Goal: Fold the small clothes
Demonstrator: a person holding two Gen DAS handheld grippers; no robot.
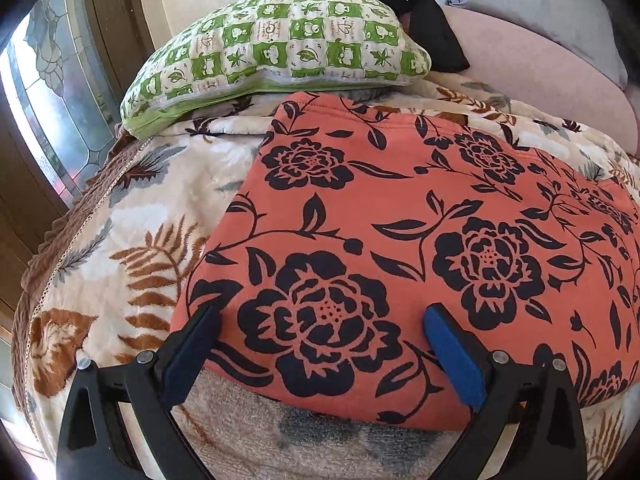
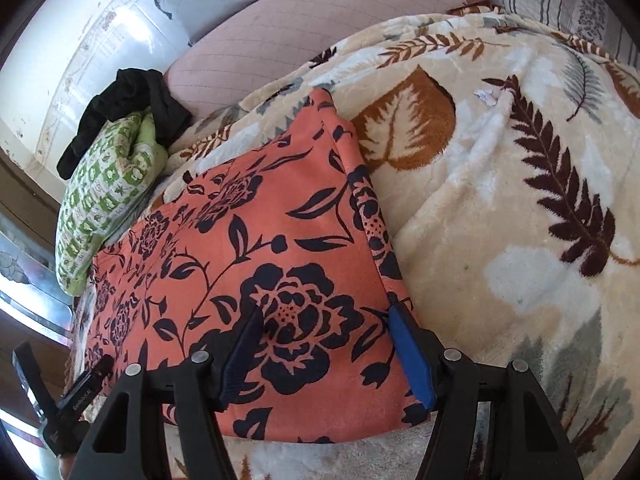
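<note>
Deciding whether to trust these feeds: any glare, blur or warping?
Left wrist: sharp, evenly lit; window glares at left, fisheye bows the orange floral garment. Right wrist: sharp; wall washed out, blanket curves strongly.

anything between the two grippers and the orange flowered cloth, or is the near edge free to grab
Nothing visible blocks it. The left gripper and right gripper both stand open right over the near edge of the orange flowered cloth, which lies flat on the leaf-print blanket.

Bright daylight, sharp focus, fisheye-warped edges
</note>
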